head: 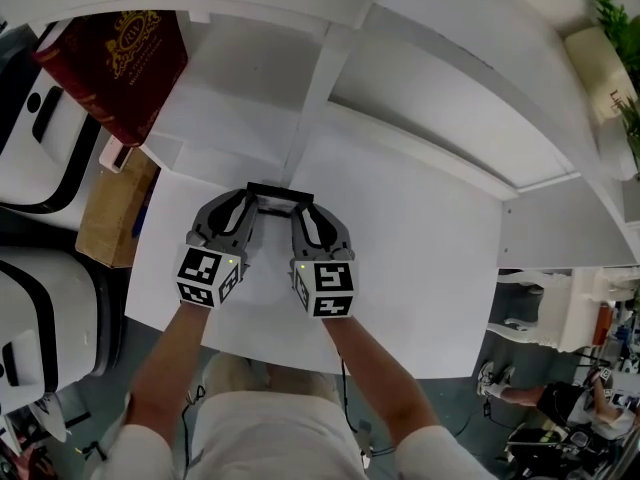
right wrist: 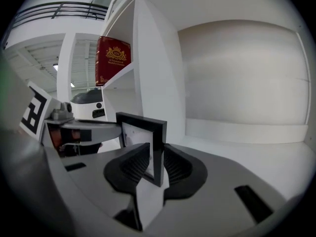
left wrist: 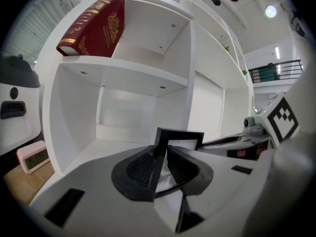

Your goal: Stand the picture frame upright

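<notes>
A small black picture frame (head: 280, 196) stands upright on the white tabletop (head: 420, 268), just in front of the shelf unit. My left gripper (head: 251, 204) is shut on its left side, and in the left gripper view the frame (left wrist: 180, 138) rises between the dark pads of that gripper (left wrist: 162, 169). My right gripper (head: 305, 208) is shut on the right side. In the right gripper view the frame's black edge (right wrist: 159, 147) sits between that gripper's (right wrist: 154, 167) pads, with the pale front panel facing left.
A white shelf unit (head: 330, 78) with open compartments stands right behind the frame. A dark red book (head: 120, 58) leans on an upper shelf at the left. A cardboard box (head: 115, 208) and a small white clock (left wrist: 33, 157) are off the table's left side.
</notes>
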Demonstrator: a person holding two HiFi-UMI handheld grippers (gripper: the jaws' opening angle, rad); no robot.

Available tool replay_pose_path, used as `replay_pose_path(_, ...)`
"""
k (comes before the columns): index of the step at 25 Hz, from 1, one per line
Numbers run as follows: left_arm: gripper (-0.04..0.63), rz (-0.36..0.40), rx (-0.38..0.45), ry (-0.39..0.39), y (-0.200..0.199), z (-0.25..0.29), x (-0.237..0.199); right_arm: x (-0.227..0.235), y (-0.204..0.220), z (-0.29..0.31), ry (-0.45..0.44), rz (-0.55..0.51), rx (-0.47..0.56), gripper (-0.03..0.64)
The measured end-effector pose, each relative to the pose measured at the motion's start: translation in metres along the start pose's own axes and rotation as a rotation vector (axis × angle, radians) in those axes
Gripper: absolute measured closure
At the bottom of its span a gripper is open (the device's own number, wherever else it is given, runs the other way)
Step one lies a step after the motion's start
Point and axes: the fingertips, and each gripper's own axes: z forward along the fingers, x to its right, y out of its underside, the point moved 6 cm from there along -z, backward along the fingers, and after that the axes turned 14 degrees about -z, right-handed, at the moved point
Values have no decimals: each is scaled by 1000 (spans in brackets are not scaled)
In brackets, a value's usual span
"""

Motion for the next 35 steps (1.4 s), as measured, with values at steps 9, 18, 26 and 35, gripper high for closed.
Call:
replay_pose_path(9,509,-35,-33,-12,6,6,-5,-1,1,0,5,37,-15,515)
replay_pose_path(18,509,-49,-55,-4,5,8,-7,-5,2,3,-23,47,-38,470)
replay_pose_path(26,457,-50,-56,-13,6,5,-9,-4,5,4,-6,52,-60,420)
replay_pose_path(35,436,-42,-73,-12,12,-6,-5,-6,11,-8,10,53,-75,418)
